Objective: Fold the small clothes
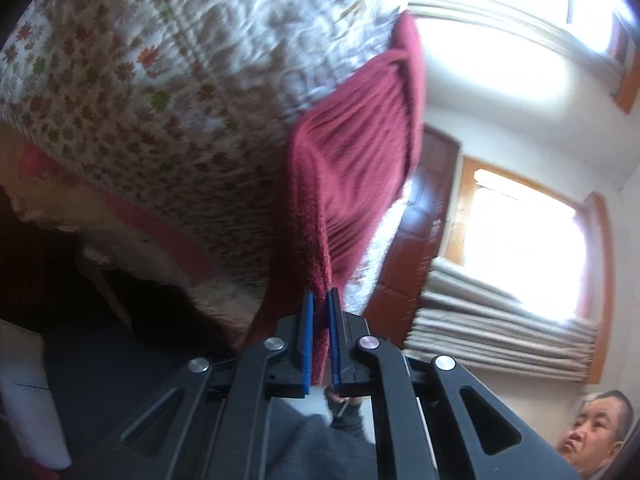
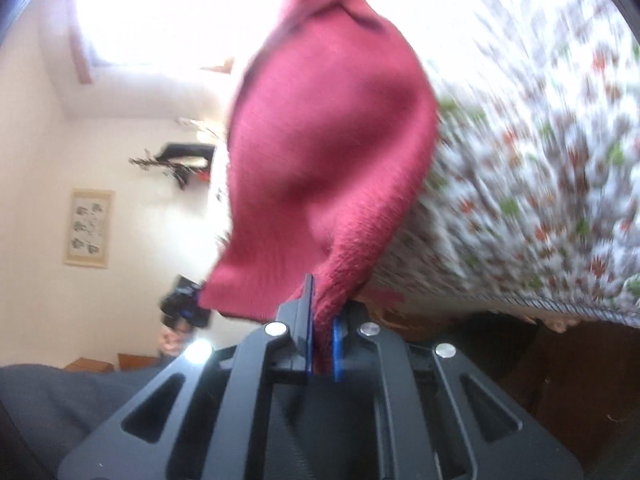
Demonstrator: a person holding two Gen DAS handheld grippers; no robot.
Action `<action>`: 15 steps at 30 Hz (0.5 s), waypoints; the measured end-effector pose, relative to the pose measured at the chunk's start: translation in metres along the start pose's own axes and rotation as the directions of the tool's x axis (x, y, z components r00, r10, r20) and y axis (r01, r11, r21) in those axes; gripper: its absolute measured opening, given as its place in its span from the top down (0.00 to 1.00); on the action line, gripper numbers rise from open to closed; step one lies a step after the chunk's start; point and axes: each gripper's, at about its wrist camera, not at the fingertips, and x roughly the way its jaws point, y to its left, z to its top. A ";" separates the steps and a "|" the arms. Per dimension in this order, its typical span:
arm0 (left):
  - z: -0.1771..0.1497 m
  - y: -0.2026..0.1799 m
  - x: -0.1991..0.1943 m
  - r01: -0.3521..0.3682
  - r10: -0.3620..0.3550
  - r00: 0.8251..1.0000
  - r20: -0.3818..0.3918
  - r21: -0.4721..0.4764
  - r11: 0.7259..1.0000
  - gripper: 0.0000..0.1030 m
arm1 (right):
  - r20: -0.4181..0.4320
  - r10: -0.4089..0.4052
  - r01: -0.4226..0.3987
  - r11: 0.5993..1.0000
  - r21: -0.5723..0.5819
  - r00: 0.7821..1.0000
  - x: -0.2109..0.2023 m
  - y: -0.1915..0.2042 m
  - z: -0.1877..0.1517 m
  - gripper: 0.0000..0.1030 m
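Note:
A dark red knitted garment [image 1: 352, 152] is held up off the flowered quilt [image 1: 140, 92] of a bed. My left gripper [image 1: 321, 300] is shut on one edge of it, the cloth pinched between the blue pads [image 1: 307, 332]. In the right wrist view the same red garment [image 2: 320, 140] hangs out ahead, and my right gripper [image 2: 322, 304] is shut on another edge of it. Both views are tilted and blurred. The rest of the garment's shape is hidden in its own folds.
The quilt [image 2: 540, 160] covers a bed whose edge [image 1: 168, 236] drops to dark floor. Windows with curtains [image 1: 500, 312] and a brown door [image 1: 424, 208] lie beyond. A person's head [image 1: 596, 428] shows at the lower right; a framed picture [image 2: 89, 227] hangs on the wall.

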 end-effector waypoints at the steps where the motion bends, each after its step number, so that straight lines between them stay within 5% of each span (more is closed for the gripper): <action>1: -0.001 -0.003 -0.003 0.037 -0.037 0.999 0.013 -0.005 0.999 0.94 | 0.020 0.017 -0.017 1.000 -0.003 1.000 -0.002 0.012 0.004 0.94; 9: 0.023 -0.061 0.019 0.298 -0.301 0.950 0.082 0.055 0.953 0.94 | 0.157 0.139 -0.140 0.990 -0.001 0.978 -0.018 0.067 0.079 0.94; 15: 0.100 -0.083 0.053 0.318 -0.323 0.928 0.185 0.058 0.946 0.94 | 0.197 0.092 -0.111 0.990 0.088 0.976 0.000 0.062 0.158 0.94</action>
